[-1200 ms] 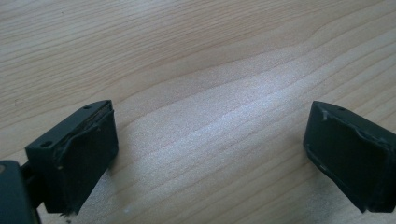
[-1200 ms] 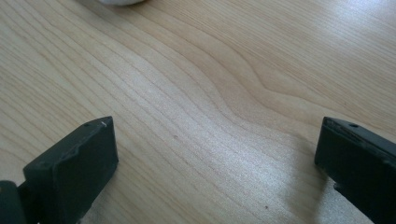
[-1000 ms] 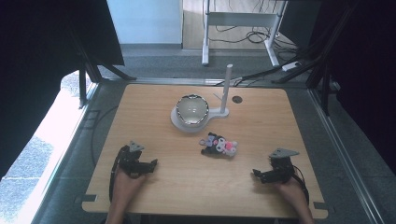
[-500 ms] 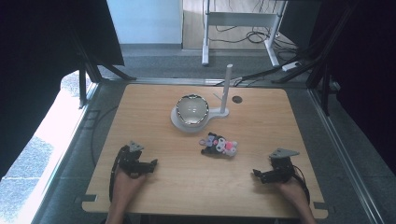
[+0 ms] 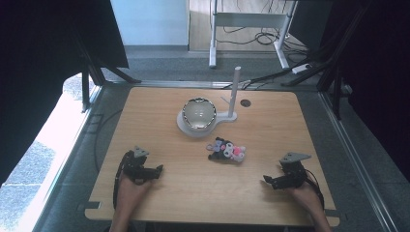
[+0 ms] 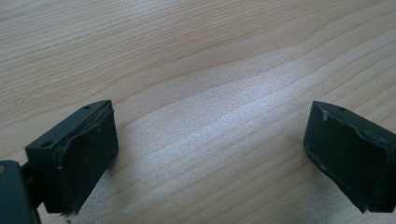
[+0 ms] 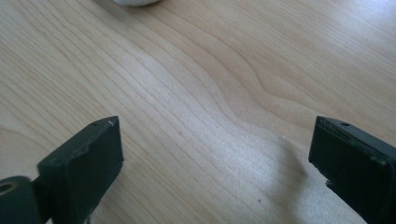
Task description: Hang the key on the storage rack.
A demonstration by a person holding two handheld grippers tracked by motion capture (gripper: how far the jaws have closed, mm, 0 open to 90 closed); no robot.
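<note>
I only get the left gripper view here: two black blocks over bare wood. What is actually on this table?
Observer: In the high view, a small plush toy in black, white and pink lies near the middle of the table.
Operator: Is that all?
Observer: Behind the toy a round bowl sits on a white stand that has an upright post.
Operator: And is the other gripper holding anything?
Observer: No. The right gripper view shows the right gripper with its jaws wide apart and only wood grain between them; it rests near the table's front right corner, apart from the toy.
</note>
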